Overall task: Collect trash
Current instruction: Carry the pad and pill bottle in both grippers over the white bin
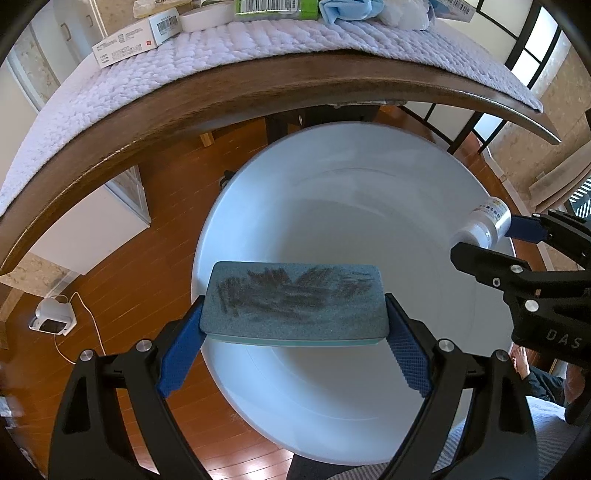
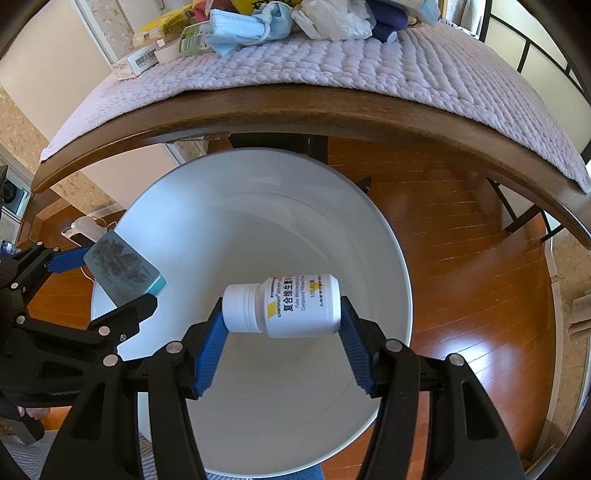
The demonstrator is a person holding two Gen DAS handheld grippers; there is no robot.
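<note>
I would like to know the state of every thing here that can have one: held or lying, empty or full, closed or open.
sponge: held, stained dark, above the bin
pill bottle: held sideways, cap on, above the bin
white bin: open, looks empty
left gripper: shut on the sponge
right gripper: shut on the pill bottle
face masks: crumpled, lying on the table
white box: lying flat on the table

A flat, rectangular grey-green sponge, its top smeared with dark marks and its underside pale teal, is held level by its two short ends above the open mouth of a round white bin. A white pill bottle with a ribbed cap and yellow-marked label lies sideways, gripped end to end over the same empty bin.
</note>
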